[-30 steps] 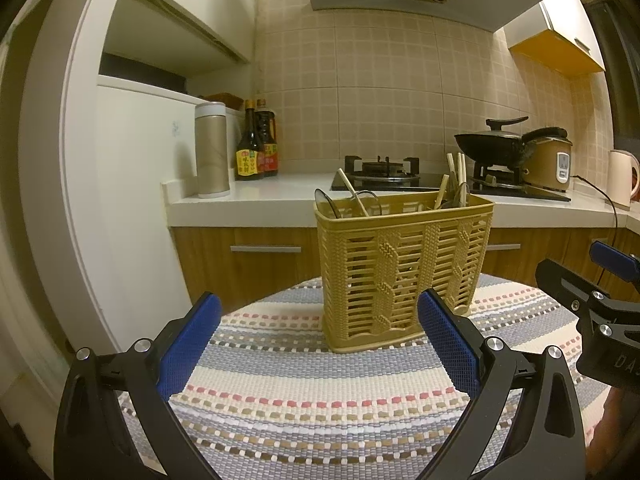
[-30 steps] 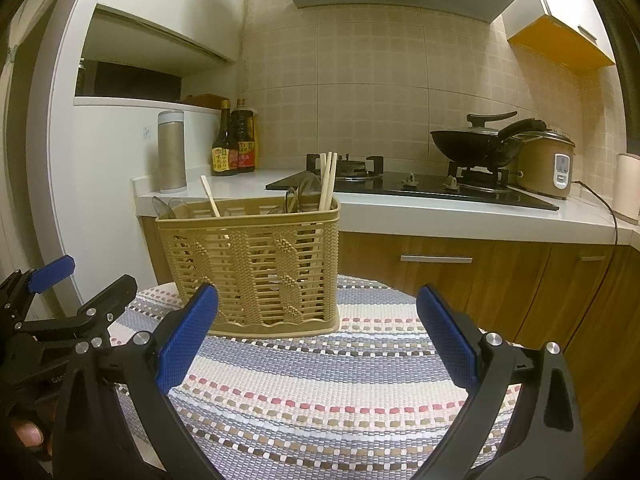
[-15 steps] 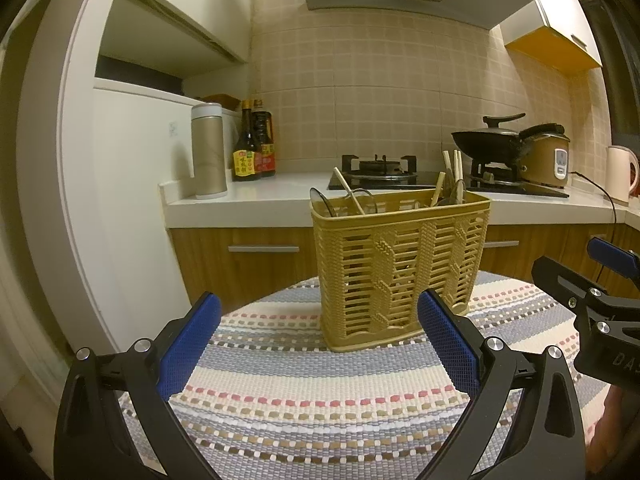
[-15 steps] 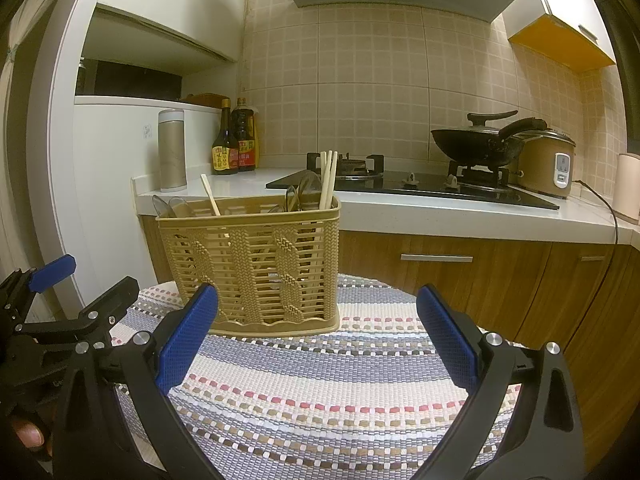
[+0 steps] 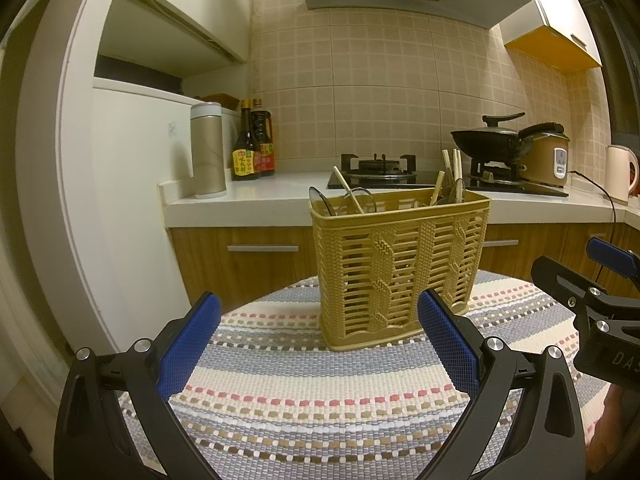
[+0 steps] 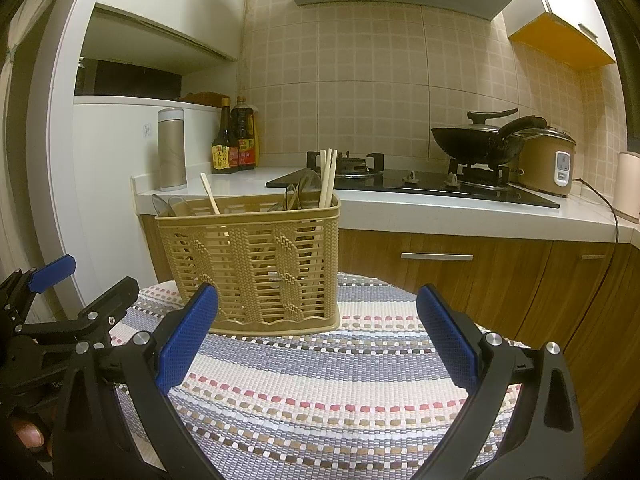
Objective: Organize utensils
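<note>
Chopsticks (image 6: 329, 176) and spoons (image 6: 308, 190) stand in the basket (image 6: 256, 260); both grippers (image 5: 318, 344) (image 6: 316, 332) wait near it, jaws wide apart, holding nothing.

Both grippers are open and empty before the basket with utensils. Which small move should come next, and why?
Probably ease the right gripper toward the chopsticks standing upright at the right end of the basket. They rise well above its rim, so they look easiest to pinch. The left gripper can wait.
</note>
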### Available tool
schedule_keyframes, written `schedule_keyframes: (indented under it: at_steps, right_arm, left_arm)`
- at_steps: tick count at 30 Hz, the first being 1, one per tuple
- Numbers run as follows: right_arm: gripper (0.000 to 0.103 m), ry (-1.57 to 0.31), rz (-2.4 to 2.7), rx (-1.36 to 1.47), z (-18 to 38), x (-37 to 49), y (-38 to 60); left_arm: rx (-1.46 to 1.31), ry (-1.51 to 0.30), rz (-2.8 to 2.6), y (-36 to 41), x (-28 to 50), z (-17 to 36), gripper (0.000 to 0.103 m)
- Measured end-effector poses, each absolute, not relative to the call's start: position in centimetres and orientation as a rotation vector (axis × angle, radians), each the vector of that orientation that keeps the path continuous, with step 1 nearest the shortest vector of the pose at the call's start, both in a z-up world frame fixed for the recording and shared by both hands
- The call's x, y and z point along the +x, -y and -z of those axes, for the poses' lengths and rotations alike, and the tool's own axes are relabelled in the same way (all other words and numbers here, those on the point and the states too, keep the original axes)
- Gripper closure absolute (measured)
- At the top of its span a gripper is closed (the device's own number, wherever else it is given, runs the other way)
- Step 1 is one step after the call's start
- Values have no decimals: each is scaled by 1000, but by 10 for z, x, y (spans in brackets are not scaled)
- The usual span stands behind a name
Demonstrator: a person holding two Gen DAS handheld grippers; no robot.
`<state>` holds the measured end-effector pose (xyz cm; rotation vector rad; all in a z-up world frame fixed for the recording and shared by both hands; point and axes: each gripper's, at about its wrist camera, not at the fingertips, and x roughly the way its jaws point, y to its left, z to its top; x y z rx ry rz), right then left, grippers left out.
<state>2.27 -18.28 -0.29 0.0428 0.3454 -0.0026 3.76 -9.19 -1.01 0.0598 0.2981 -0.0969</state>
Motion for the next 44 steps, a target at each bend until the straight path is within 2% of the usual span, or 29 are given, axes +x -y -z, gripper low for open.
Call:
schedule_keyframes:
  at_steps: [34,44]
  right_arm:
    - [8,-351,1,43,3,24,182]
    - [8,-352,6,50,3,23,183]
  left_arm:
    - [88,-257,101,93,32,10,8]
    - [21,-310,87,78,43,8,7]
